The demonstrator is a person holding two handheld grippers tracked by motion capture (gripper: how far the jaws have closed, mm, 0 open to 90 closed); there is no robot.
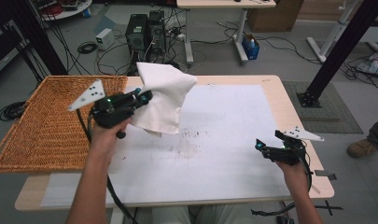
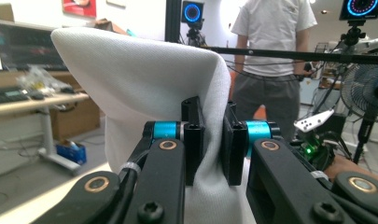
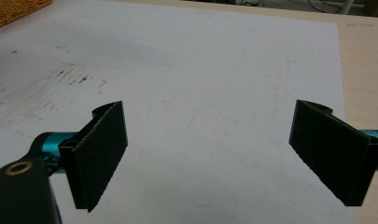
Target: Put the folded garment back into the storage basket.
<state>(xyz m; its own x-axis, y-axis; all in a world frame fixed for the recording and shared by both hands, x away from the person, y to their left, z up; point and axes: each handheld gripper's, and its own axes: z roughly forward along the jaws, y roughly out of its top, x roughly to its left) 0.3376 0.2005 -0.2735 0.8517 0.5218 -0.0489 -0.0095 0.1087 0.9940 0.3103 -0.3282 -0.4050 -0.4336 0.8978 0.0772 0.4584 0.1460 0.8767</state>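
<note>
Sitting at the far left of the table (image 1: 270, 93), a wicker basket (image 1: 46, 126) lay tilted over the table's left edge, with its open weave facing up. Just to its right, the left gripper (image 1: 144, 97) hung above the table in the person's left hand (image 1: 105, 135), its grey three-cornered plate over the basket's right rim. Its jaws were pressed together on a white cloth (image 1: 163, 98), which was lifted clear of the table and draped down from the grip in loose folds, its upper corner peaking above the jaws. In the left gripper view the cloth (image 2: 144, 84) was pinched between the two black pads and arched over the left gripper (image 2: 213, 140), with fabric running down between the jaws toward the bottom edge. Under the cloth, a white sheet (image 1: 224, 140) covered most of the table and bore dark smudges near its middle. At the right, close to the table's near right corner, the right gripper (image 1: 267, 144) rested low over the sheet in the person's right hand (image 1: 294, 172). In the right gripper view the right gripper (image 3: 207, 154) had its jaws standing wide apart, with nothing between them but the bare white sheet (image 3: 214, 70), and a corner of the basket (image 3: 14, 9) showed at the upper left.
</note>
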